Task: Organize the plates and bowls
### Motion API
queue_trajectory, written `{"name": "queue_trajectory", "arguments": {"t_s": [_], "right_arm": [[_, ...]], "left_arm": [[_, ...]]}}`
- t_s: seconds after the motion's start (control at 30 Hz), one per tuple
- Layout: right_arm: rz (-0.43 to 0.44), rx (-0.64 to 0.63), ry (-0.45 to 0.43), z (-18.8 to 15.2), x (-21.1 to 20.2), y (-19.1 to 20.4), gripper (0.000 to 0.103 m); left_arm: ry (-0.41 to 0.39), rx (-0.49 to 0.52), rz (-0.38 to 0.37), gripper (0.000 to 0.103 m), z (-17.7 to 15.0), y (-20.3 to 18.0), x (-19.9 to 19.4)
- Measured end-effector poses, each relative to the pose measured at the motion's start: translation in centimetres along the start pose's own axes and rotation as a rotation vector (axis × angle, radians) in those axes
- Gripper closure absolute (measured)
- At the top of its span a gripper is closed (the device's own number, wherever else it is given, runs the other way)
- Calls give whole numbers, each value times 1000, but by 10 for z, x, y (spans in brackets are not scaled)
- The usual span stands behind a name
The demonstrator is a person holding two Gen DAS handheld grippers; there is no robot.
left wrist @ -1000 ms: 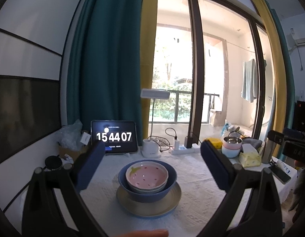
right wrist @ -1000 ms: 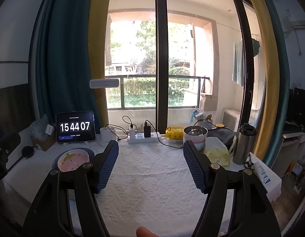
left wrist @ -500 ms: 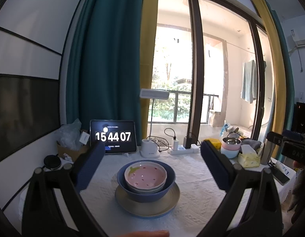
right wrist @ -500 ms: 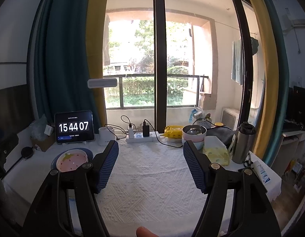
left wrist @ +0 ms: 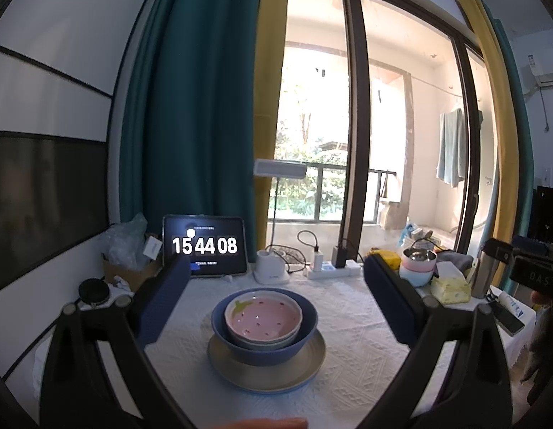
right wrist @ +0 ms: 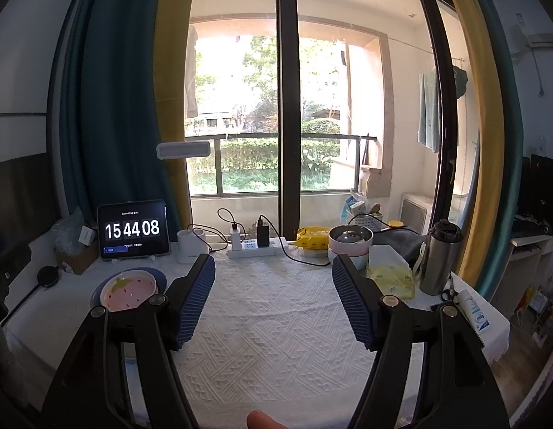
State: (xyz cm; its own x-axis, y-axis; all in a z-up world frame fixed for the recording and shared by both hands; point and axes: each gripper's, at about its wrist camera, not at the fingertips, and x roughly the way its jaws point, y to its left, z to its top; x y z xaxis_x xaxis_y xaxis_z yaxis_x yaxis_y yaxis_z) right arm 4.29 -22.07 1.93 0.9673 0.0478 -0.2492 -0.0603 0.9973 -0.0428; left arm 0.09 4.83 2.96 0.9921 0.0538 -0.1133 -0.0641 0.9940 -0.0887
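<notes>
While pink bowl [left wrist: 263, 318] sits nested in blue bowl [left wrist: 264, 336], left tool [left wrist: 276, 296] and right tool [right wrist: 273, 296] gape wide, holding nothing.

Glossy glazed pink bowl [left wrist: 263, 318]; woven, textured white tablecloth [left wrist: 351, 361]; ribbed claw pads [right wrist: 351, 304].

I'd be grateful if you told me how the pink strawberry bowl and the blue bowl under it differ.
The pink strawberry bowl is smaller and nests inside the blue bowl, which is wider and sits directly on the tan plate. The pink one is patterned with dark seed spots and a green leaf; the blue one is plain. Both are round, upright and stacked centrally on the plate.
</notes>
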Motion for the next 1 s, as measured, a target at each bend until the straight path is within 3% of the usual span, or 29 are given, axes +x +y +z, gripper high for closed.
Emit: {"name": "queue_trajectory", "arguments": {"t_s": [1.0], "right_arm": [[6, -5, 13, -4, 4, -4, 31]], "left_arm": [[6, -6, -1, 5, -1, -4, -2]]}}
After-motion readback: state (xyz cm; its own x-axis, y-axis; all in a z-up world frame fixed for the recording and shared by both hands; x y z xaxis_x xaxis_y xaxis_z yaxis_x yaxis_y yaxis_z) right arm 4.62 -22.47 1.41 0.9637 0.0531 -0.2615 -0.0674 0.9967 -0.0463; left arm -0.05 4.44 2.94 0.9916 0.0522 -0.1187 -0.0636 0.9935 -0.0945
